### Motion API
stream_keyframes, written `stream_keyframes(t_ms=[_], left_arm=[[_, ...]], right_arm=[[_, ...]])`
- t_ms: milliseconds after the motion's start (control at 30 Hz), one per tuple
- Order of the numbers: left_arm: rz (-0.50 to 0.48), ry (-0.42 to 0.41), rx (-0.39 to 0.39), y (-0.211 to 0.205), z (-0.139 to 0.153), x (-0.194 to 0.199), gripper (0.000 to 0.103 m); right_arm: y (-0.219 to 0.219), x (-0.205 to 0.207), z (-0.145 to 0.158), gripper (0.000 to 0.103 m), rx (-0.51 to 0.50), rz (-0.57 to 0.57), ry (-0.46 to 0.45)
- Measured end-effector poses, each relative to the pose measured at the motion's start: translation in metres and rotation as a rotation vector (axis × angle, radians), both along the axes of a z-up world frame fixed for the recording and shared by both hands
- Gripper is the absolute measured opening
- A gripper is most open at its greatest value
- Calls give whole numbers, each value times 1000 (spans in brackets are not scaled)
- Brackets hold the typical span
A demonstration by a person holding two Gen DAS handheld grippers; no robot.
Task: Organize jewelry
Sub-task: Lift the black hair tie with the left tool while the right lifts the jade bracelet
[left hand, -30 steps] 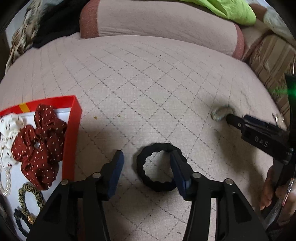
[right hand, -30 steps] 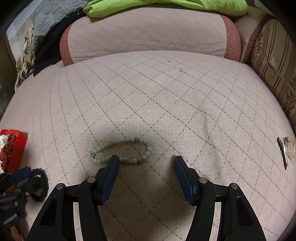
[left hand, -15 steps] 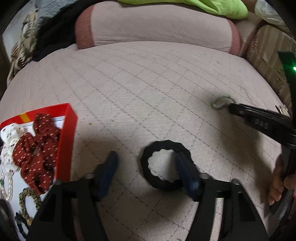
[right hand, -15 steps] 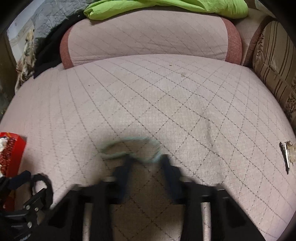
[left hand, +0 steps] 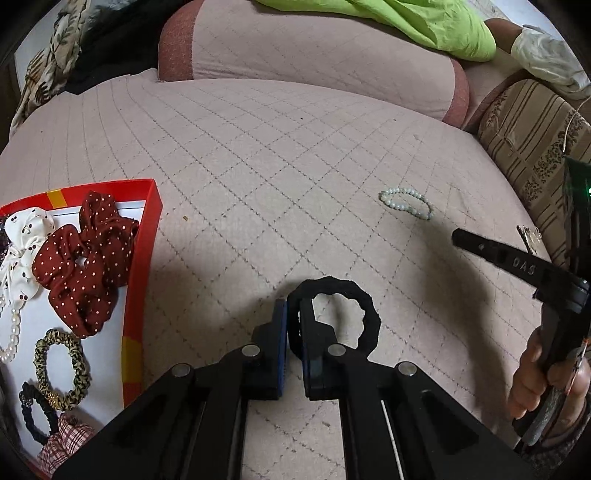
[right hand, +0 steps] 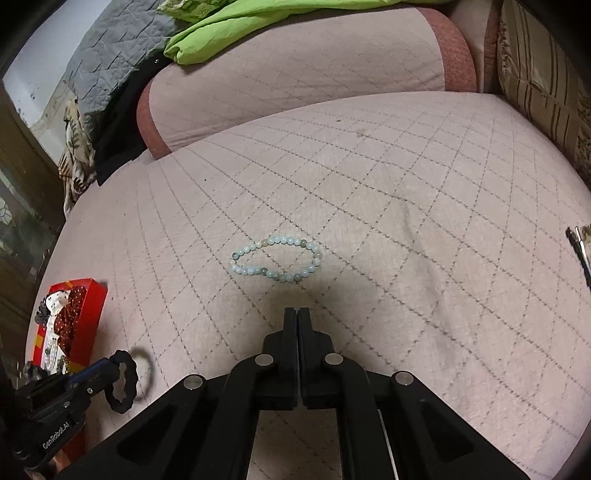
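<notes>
My left gripper [left hand: 293, 306] is shut on the left side of a black hair tie [left hand: 364, 308] and holds it just above the pink quilted cushion; it also shows in the right wrist view [right hand: 123, 384]. My right gripper [right hand: 297, 312] is shut and empty, just short of a pale green bead bracelet [right hand: 275, 258] lying flat on the cushion. The bracelet also shows in the left wrist view [left hand: 406, 201]. A red box [left hand: 146, 258] at the left holds a dark red dotted scrunchie [left hand: 81, 258], a white scrunchie, pearls and other hair ties.
A hair clip [right hand: 580, 251] lies at the cushion's right edge. A striped pillow [left hand: 532, 147] stands at the right, a pink bolster [left hand: 314, 55] with a green cloth [left hand: 424, 22] at the back. The red box also shows in the right wrist view [right hand: 86, 317].
My left gripper closed on the black hair tie and lifted it. My right gripper closed without the bracelet and drew back from it; the bracelet still lies on the cushion.
</notes>
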State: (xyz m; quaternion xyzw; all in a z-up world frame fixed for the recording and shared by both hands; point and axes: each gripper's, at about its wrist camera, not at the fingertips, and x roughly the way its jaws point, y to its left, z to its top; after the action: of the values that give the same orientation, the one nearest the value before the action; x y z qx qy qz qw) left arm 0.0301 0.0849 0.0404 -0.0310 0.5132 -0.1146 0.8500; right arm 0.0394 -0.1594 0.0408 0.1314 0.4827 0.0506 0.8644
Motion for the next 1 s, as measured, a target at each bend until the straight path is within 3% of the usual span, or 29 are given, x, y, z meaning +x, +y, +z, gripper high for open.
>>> stream_keyframes(t_ms=[67, 133, 200, 433, 567, 633, 700, 1000], left_arm=[[4, 7, 7, 1, -3, 1, 6], [7, 16, 13, 2, -7, 5, 7], [12, 28, 14, 3, -12, 8, 7], [23, 18, -8, 2, -18, 15, 9], [24, 6, -10, 1, -20, 14, 10], [34, 4, -8, 0, -20, 15, 10], [36, 4, 0, -1, -19, 14, 10], [46, 11, -26, 3, -3, 0, 8]], right_arm=[[-1, 4, 1, 14, -9, 0, -1], [-3, 12, 3, 53, -27, -10, -12], [-2, 24, 2, 58, -59, -20, -29], [12, 56, -22, 58, -165, 49, 15], [22, 55, -27, 55, -245, 70, -15], [24, 55, -27, 27, -241, 75, -18], [26, 55, -23, 7, -202, 75, -10], [23, 23, 1, 7, -87, 36, -33]])
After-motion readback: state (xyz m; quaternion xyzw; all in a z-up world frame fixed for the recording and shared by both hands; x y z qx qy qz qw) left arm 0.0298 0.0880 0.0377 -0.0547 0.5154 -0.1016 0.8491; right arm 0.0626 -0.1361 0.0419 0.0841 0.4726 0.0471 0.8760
